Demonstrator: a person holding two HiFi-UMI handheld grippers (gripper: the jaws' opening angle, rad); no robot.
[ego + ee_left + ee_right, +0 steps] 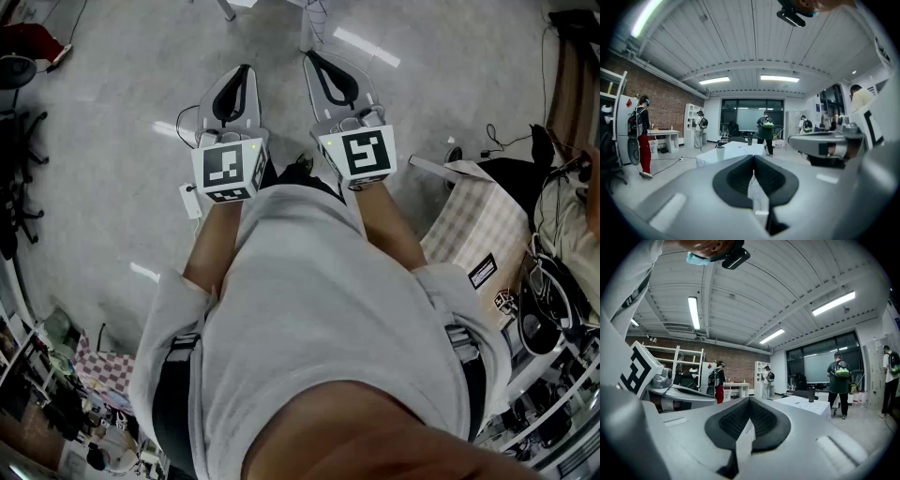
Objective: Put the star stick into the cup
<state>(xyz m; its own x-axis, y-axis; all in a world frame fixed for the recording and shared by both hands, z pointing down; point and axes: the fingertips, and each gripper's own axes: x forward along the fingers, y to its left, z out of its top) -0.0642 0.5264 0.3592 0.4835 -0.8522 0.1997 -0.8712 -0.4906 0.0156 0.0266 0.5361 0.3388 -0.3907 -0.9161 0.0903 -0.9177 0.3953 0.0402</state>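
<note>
My left gripper (pixel 246 71) and my right gripper (pixel 310 58) are held side by side in front of the person's body, above the grey floor. Both are shut, with nothing between the jaws. In the left gripper view the left gripper (pixel 753 159) points at a distant white table (pixel 736 151) that bears a white cup (pixel 720 153) and a dark cup (pixel 749 139). In the right gripper view the right gripper (pixel 750 401) has the same table (pixel 806 405) with the dark cup (pixel 811 393) to its right. No star stick shows in any view.
Several people stand about the room, one in red trousers (pixel 643 140) by the brick wall, one with a green backpack (pixel 840 380) beyond the table. An office chair (pixel 19 169) is at the left, a checkered bag (pixel 473 225) and cables at the right.
</note>
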